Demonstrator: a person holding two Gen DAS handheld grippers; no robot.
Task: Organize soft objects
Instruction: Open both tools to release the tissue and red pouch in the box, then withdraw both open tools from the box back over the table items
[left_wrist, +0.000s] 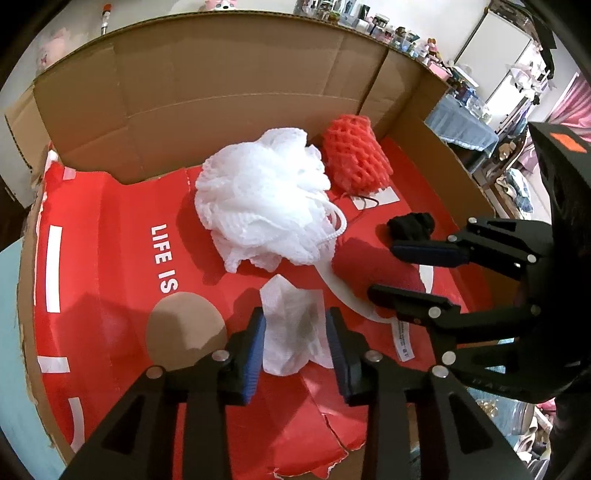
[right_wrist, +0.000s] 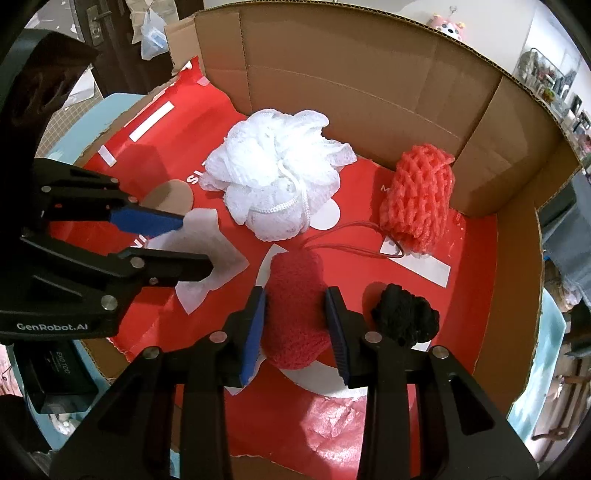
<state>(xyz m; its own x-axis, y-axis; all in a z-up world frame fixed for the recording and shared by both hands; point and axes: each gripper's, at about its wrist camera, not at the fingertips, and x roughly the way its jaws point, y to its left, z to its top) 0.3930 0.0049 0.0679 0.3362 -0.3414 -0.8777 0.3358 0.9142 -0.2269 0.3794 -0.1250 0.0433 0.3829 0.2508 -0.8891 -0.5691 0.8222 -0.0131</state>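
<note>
Left claw (left_wrist: 295, 347) parted, straddling white tissue (left_wrist: 293, 328), pads off it; right claw (right_wrist: 295, 325) flanking red fuzzy pouch (right_wrist: 295, 310), long axis along fingers, grip uncertain.

Inside the cardboard box (right_wrist: 369, 85): white mesh loofah (right_wrist: 273, 173), orange foam net (right_wrist: 417, 199), black scrubber (right_wrist: 406, 317), white paper sheet (right_wrist: 207, 254). Right gripper (right_wrist: 295, 325) straddles the red sponge (right_wrist: 295, 306).

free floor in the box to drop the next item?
Bare red liner left of the white loofah, around the "LIFE IS" print. Another strip nearest the cameras, behind both grippers. Crowded on the right: orange net, red sponge, black puff sit close.
</note>
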